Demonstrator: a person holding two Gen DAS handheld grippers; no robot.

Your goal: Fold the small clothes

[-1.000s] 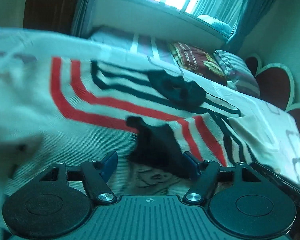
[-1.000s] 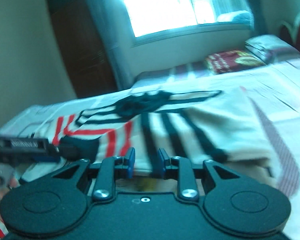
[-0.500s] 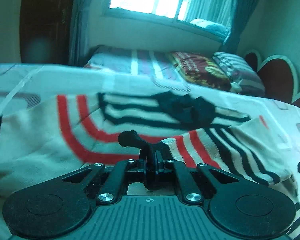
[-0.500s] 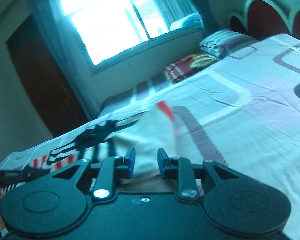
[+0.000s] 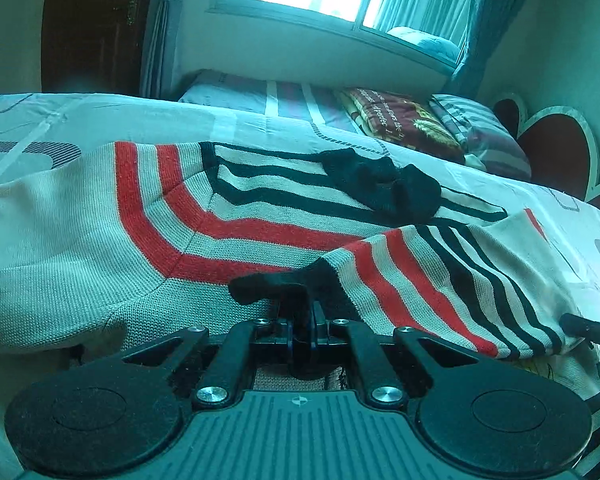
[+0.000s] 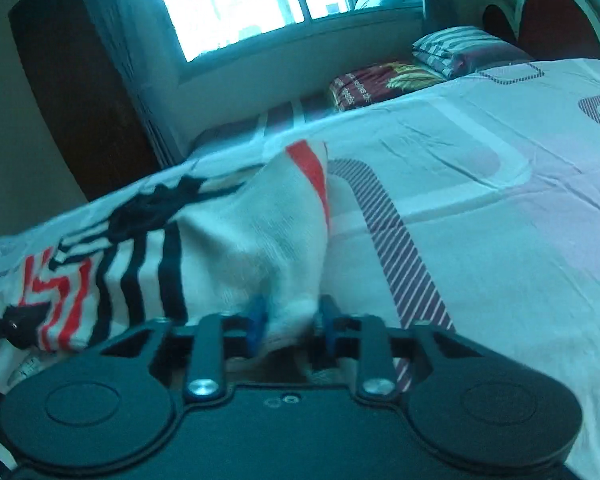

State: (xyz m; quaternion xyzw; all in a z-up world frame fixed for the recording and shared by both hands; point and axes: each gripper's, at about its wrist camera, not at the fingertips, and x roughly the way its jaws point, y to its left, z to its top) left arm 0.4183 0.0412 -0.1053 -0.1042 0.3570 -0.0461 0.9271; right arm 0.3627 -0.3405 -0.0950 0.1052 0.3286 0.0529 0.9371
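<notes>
A cream knit sweater [image 5: 100,240] with red and black stripes lies spread on the bed. Its black collar [image 5: 380,184] sits toward the far side. My left gripper [image 5: 302,320] is shut on the sweater's black cuff [image 5: 268,286], with the striped sleeve [image 5: 440,280] folded over the body. In the right wrist view the sweater [image 6: 240,240] is bunched up, and my right gripper [image 6: 290,320] has a cream fold between its blue fingers [image 6: 257,318]; the jaws stand partly apart around it. The other gripper's tip [image 6: 4,324] shows at the left edge.
The bed sheet [image 6: 480,220] is pale with grey striped patterns. Pillows [image 5: 404,124] and folded bedding lie at the far end by the window. A heart-shaped headboard [image 5: 556,148] stands at the right. A dark wardrobe [image 5: 88,28] is at the back left.
My left gripper closed on the black cuff and holds it over the sweater body. My right gripper swung toward the sweater's right edge and now has cream fabric between its fingers.
</notes>
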